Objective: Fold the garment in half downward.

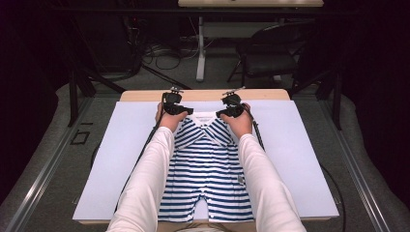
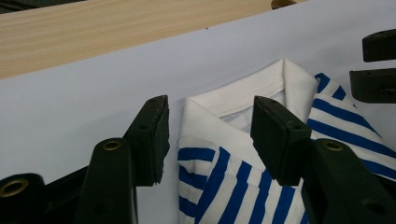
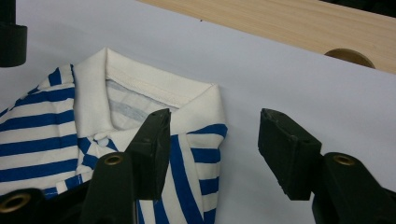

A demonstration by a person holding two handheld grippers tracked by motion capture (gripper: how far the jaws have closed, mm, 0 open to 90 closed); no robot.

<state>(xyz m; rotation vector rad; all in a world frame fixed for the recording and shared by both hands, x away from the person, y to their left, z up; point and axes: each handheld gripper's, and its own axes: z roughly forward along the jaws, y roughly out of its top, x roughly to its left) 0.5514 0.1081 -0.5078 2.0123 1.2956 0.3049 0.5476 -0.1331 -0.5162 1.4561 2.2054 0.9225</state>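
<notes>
A blue-and-white striped baby garment [image 1: 208,169] with a white collar [image 2: 243,91] lies flat on the white board [image 1: 300,145], collar at the far end. My left gripper [image 1: 177,110] stands at the collar's left shoulder. Its jaws are open and straddle that shoulder corner [image 2: 196,154] without pressing it. My right gripper [image 1: 229,112] stands at the opposite shoulder, also open, with the folded shoulder corner [image 3: 205,135] between its jaws. In the right gripper view one jaw rests over the stripes and the other over bare board. White-sleeved forearms cover both sides of the garment.
The board lies on a wooden table [image 1: 261,94] whose far strip has a round hole [image 3: 350,56]. Bare board stretches left and right of the garment. Beyond the table stand a black chair [image 1: 270,53] and a white table leg [image 1: 200,48].
</notes>
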